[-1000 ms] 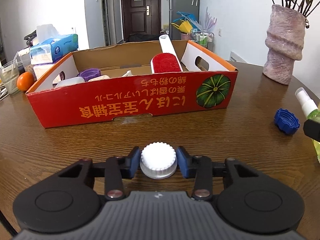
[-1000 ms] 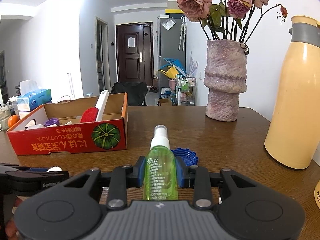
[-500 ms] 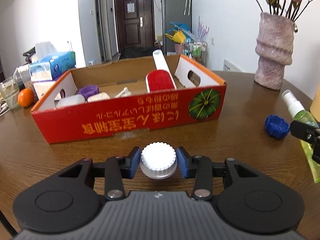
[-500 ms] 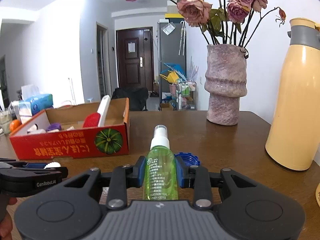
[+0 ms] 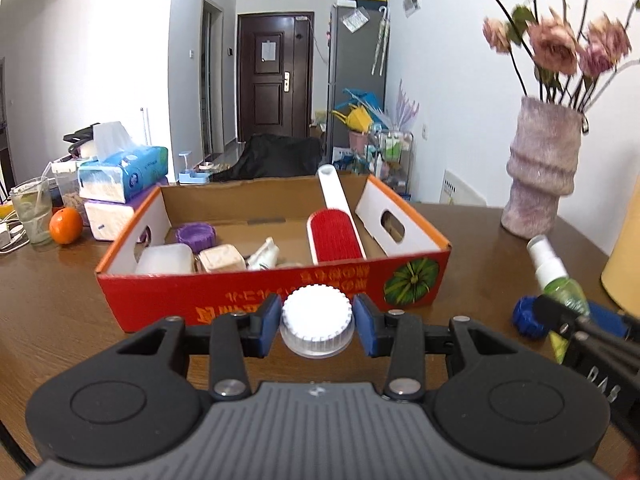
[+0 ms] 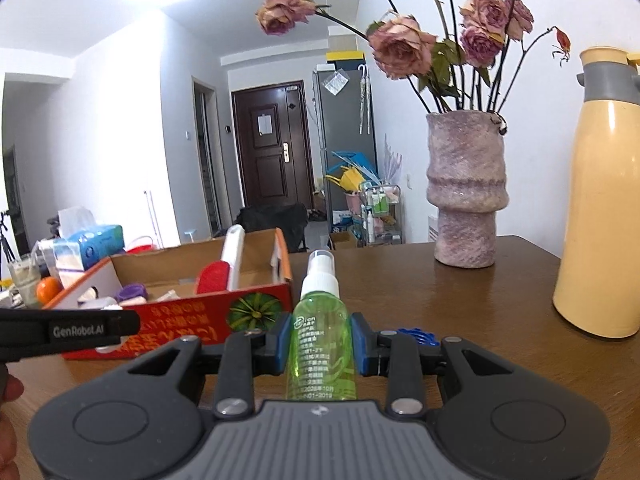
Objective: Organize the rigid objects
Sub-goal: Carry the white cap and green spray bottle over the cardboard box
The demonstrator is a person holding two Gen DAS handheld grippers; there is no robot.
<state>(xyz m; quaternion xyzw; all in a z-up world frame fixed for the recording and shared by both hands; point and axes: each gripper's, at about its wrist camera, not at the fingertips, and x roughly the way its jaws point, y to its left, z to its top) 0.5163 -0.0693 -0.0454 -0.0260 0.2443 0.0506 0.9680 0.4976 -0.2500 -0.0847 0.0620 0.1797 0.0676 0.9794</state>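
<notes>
My left gripper is shut on a white ribbed cap and holds it above the table, just before the red cardboard box. The box holds a red lint brush, a purple lid and several pale items. My right gripper is shut on a green spray bottle, raised to the right of the box; the bottle also shows in the left wrist view. A blue cap lies on the table beneath the right gripper.
A pink vase with dried roses stands at the back right, a yellow thermos at the far right. Tissue boxes, an orange and a glass sit left of the box on the wooden table.
Both grippers have risen with their objects and moved closer to the box. The box interior shows more from above.
</notes>
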